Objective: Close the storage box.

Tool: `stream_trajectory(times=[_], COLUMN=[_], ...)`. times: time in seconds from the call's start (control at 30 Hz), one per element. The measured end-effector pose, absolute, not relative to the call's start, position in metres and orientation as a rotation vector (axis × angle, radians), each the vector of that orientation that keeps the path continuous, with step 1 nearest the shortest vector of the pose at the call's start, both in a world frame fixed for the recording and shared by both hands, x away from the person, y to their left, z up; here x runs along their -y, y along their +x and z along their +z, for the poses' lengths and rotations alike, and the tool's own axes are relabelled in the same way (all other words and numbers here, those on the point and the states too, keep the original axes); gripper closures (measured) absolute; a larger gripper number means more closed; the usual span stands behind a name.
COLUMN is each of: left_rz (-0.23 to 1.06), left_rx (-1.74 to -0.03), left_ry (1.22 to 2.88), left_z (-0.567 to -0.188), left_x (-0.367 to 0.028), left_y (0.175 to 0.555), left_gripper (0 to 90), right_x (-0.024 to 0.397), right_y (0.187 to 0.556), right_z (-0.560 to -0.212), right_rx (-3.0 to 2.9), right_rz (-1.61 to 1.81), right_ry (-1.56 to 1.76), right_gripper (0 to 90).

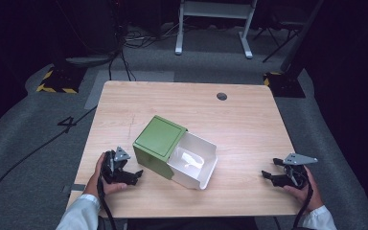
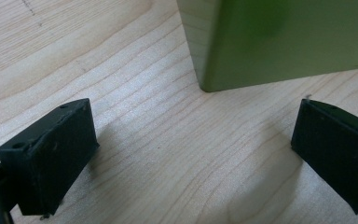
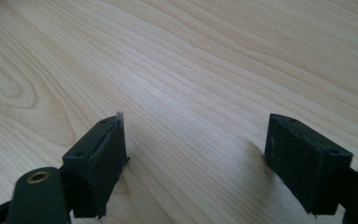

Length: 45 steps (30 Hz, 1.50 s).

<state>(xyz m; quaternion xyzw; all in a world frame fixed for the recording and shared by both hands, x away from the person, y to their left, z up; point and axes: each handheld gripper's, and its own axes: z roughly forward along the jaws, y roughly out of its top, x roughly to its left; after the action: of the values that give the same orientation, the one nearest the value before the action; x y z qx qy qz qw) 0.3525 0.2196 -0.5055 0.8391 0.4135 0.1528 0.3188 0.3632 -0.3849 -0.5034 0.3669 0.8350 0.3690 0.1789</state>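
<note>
Green box point(image 1: 158, 143) sitting mid-table, white drawer point(image 1: 194, 163) pulled out. Left gripper point(image 1: 135, 176) hovering near it, right gripper point(image 1: 267, 175) well apart; both jaws gaping, empty. Risk: one-sided push skidding box.

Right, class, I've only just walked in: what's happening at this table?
A person sits at a wooden table with a two-jaw gripper in each hand. In the middle lies a green box with its white drawer pulled partly out towards the right. The left gripper rests open just beside the box's near corner, not touching it. The right gripper sits open on bare wood, well away from the drawer. Nothing is gripped at this moment.
</note>
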Motion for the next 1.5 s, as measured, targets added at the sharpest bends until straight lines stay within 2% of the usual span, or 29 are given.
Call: stream_trajectory(times=[0.27,0.47,1.0,1.5], left_rz=[0.401,0.404,0.399,0.399], left_rx=[-1.103,-1.101,-1.098,-1.097], left_ry=[2.197,2.199,2.198,2.198], left_z=[-0.506,-0.506,-0.506,-0.506], left_x=[-0.219,-0.219,-0.219,-0.219], left_y=[0.351,0.351,0.351,0.351], left_gripper=[0.4,0.5,0.5,0.5], right_x=[0.386,0.382,0.316,0.247], right_y=[0.365,0.369,0.362,0.349], right_z=[-0.502,-0.494,-0.445,-0.435], right_rx=[-2.387,-2.41,-2.536,-2.653], right_rz=[1.064,1.108,1.225,1.243], right_ry=[1.007,0.982,0.641,0.4], right_gripper=[20.7,23.9,28.4,30.0])
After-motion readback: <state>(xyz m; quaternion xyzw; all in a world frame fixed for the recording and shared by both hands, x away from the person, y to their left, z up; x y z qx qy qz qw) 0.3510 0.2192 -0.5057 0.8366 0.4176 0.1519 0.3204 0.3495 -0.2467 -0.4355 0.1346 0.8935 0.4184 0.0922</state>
